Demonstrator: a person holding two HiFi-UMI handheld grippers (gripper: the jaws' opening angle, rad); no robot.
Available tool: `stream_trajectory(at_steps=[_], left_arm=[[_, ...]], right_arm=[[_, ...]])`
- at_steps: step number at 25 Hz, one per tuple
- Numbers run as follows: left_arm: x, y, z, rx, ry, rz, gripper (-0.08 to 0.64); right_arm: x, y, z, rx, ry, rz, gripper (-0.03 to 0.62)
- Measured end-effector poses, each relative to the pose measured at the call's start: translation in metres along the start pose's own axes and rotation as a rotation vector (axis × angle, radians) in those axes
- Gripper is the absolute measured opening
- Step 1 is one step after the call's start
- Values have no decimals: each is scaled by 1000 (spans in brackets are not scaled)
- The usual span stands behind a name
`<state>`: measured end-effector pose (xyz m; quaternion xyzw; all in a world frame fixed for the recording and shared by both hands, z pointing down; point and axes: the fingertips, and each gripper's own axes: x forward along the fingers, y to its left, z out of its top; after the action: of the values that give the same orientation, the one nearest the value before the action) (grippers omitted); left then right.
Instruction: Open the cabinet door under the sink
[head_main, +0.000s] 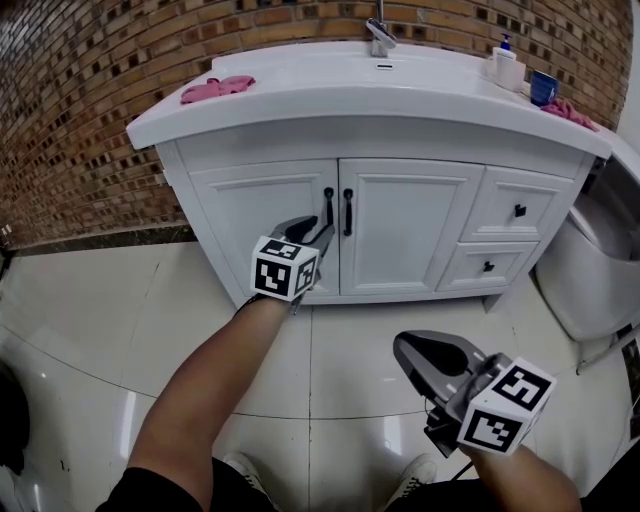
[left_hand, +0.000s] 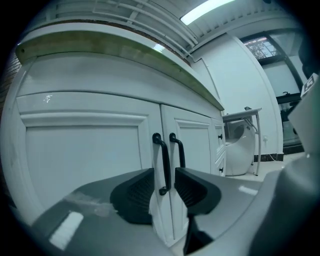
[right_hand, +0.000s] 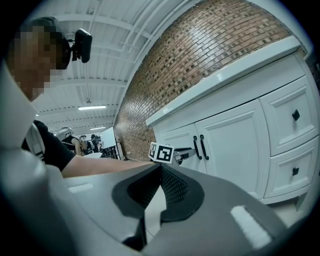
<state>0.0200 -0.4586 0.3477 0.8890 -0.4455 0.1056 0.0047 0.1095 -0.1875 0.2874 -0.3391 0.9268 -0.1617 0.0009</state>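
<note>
The white cabinet under the sink has two doors, and the left door (head_main: 265, 225) carries a black vertical handle (head_main: 328, 207) beside the right door's handle (head_main: 348, 212). My left gripper (head_main: 322, 230) is held out at that left handle. In the left gripper view the handle (left_hand: 164, 160) stands between the spread jaws of the left gripper (left_hand: 165, 182), and neither pad presses on it. Both doors look closed. My right gripper (head_main: 403, 347) hangs low over the floor, away from the cabinet. Its tips (right_hand: 161, 172) meet, with nothing between them.
The sink counter (head_main: 300, 95) carries a pink cloth (head_main: 215, 88), a faucet (head_main: 380, 38), a soap bottle (head_main: 507, 62) and a blue cup (head_main: 543, 86). Two drawers (head_main: 518, 208) lie to the right of the doors. A toilet (head_main: 590, 270) stands at the far right. A brick wall runs behind.
</note>
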Motion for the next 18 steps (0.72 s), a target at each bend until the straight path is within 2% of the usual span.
stream_trajectory(at_steps=[10, 18], left_arm=[[17, 8, 3, -65, -20, 0, 130], [18, 4, 3, -47, -17, -31, 131]], right_arm=[[2, -7, 0, 25, 0, 12, 6], [6, -11, -3, 40, 7, 12, 6]])
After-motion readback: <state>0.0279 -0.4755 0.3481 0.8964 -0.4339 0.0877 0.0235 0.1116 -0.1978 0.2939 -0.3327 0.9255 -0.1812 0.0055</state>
